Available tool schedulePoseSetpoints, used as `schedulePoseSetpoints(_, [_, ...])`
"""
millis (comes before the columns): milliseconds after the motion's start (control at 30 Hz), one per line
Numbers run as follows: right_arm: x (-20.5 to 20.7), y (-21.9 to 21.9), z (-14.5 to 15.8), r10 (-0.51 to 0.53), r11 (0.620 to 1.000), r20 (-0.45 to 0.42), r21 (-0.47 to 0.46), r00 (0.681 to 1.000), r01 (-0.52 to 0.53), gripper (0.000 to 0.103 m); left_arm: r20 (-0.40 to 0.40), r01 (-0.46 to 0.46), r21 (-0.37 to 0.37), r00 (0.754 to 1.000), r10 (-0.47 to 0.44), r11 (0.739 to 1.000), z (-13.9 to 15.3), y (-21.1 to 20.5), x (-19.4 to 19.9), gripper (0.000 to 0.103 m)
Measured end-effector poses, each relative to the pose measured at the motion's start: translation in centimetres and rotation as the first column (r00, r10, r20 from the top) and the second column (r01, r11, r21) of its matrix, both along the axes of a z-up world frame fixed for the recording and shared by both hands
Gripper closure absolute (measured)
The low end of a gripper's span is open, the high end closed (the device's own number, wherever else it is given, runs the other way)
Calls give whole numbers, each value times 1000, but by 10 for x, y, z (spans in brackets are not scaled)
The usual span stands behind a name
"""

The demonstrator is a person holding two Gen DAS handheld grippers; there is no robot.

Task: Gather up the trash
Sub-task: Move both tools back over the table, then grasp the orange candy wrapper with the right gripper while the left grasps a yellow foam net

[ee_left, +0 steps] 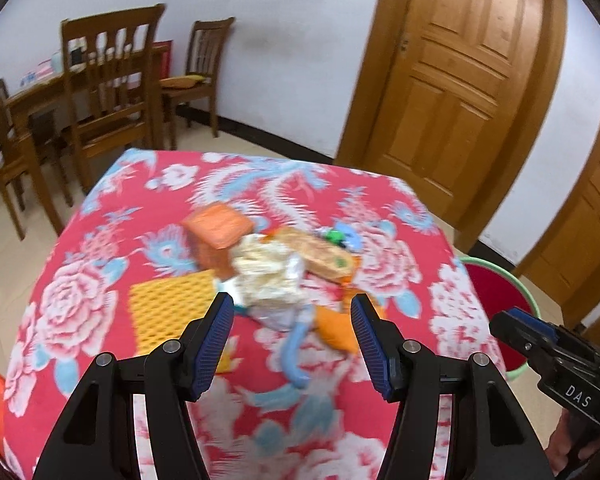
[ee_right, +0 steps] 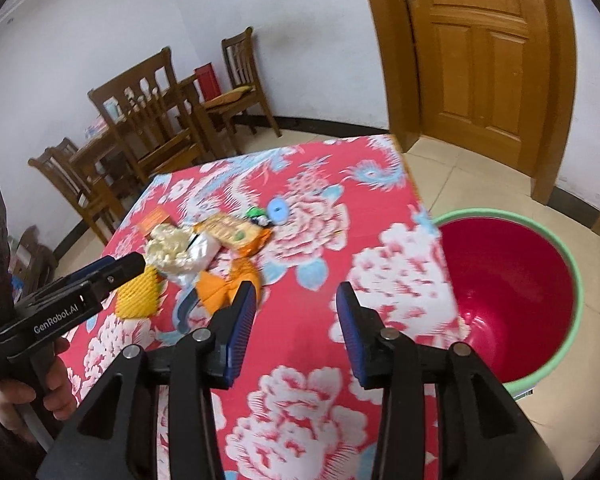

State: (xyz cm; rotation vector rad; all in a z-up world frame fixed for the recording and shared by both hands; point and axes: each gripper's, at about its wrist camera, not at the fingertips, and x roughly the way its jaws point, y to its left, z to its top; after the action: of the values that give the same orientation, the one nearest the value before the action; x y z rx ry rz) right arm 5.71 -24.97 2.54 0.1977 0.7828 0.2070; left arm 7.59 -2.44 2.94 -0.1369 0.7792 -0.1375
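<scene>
Black left gripper [ee_left: 292, 312], right gripper [ee_right: 296, 300], ribbed blue pads, silver screws

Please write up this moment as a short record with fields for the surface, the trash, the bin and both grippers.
surface: table under a red floral cloth
trash: clustered mid-table; orange cardboard box, crumpled whitish plastic wrapper, yellow foam net sleeve, flat orange snack packet
bin: red plastic basin with a green rim, on the floor beside the table's right edge
left gripper: open, nothing between the jaws, just short of the pile
right gripper: open, empty, over bare cloth
</scene>
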Motion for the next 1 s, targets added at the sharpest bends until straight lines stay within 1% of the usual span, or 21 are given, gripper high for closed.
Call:
schedulePoseSetpoints(267, [20,37,-18,54,998,-49,-10,997,-55,60,-24,-104,8,994,104,995,-14,44,1,41])
schedulePoseSetpoints(500, [40,58,-33,74,997,-88,-19,993,-76,60,-75,-165,8,983,165,986,-35,70,9,41])
schedulePoseSetpoints(933, [69,75,-64,78,996,-169,-39,983,-86,60,-156,-191,-4,970,188,982,-70,83,24,41])
schedulePoseSetpoints(1000, [71,77,-66,78,995,-173,-43,982,-87,60,-151,-190,-2,971,187,982,-73,83,25,41])
